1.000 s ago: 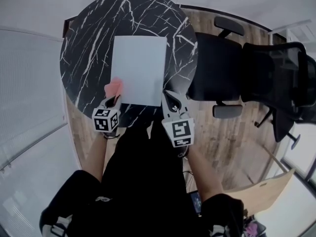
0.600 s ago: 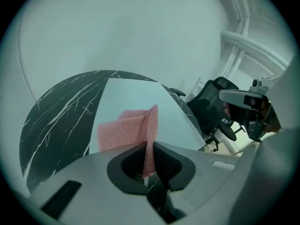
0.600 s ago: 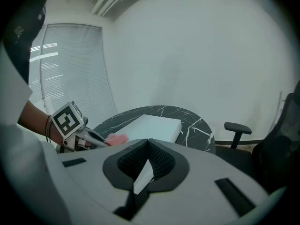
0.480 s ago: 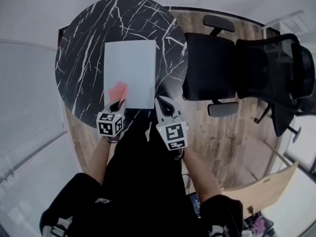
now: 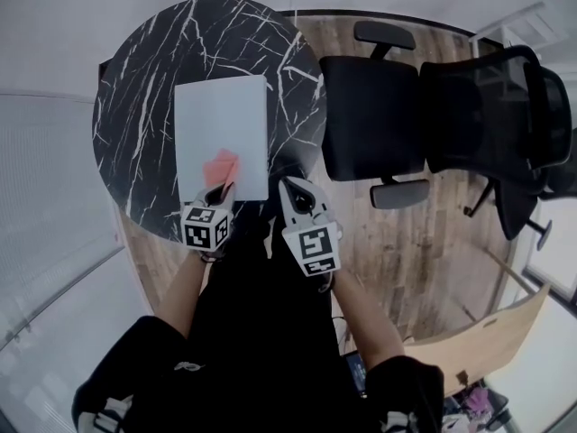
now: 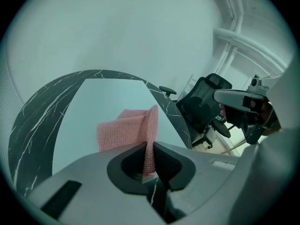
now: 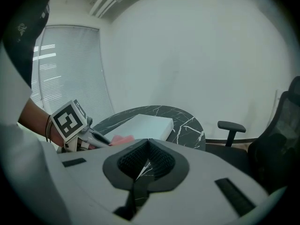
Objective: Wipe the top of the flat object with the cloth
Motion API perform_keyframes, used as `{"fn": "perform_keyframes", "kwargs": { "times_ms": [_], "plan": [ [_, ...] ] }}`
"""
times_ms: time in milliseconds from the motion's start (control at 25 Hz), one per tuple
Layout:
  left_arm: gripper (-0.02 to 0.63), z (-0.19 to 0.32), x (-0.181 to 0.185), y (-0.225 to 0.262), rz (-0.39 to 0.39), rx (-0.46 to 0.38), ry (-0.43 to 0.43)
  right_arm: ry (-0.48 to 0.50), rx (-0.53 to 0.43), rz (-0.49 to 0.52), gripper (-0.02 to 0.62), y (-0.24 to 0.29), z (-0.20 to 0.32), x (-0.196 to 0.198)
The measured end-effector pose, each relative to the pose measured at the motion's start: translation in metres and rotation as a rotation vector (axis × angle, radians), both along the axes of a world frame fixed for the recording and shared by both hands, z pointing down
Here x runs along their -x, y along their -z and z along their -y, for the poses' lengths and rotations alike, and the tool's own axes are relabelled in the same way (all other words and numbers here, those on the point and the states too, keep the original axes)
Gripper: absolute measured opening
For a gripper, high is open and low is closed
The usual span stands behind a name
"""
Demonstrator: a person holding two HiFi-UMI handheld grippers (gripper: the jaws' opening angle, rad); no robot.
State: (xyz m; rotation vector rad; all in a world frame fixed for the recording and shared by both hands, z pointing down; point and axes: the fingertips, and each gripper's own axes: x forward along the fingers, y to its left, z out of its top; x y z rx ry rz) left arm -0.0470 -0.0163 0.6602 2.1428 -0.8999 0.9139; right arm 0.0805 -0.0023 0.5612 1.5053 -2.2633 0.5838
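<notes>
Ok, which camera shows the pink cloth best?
The left gripper view: the pink cloth sits mid-frame, weave clear, pinched in the left claw over the white flat object. The head view shows only a small pink patch near that object's near end; the right gripper view, a pink sliver beside the left claw.

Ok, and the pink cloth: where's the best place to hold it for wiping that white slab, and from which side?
Its near edge, pinched as a fold, coming from the person's side. The left gripper holds the cloth that way: shut on an upright fold, the rest spread ahead over the white slab, which should leave fabric free to wipe.
</notes>
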Motion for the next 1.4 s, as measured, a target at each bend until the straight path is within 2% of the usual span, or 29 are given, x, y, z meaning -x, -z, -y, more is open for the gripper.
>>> {"fn": "perform_keyframes", "kwargs": {
  "times_ms": [800,1160,1400],
  "plan": [
    [0.012,-0.028,-0.074,0.001,-0.019,0.009,-0.015,0.034,-0.001,-0.003,-0.005,-0.005,-0.006,-0.054],
    [0.012,-0.017,-0.069,0.011,-0.045,-0.008,0.074,0.098,-0.019,0.014,-0.006,-0.003,0.004,-0.050],
    [0.012,0.010,-0.032,0.040,-0.060,-0.077,0.137,0.140,-0.026,0.020,-0.006,0.001,0.024,-0.020]
  ]
}}
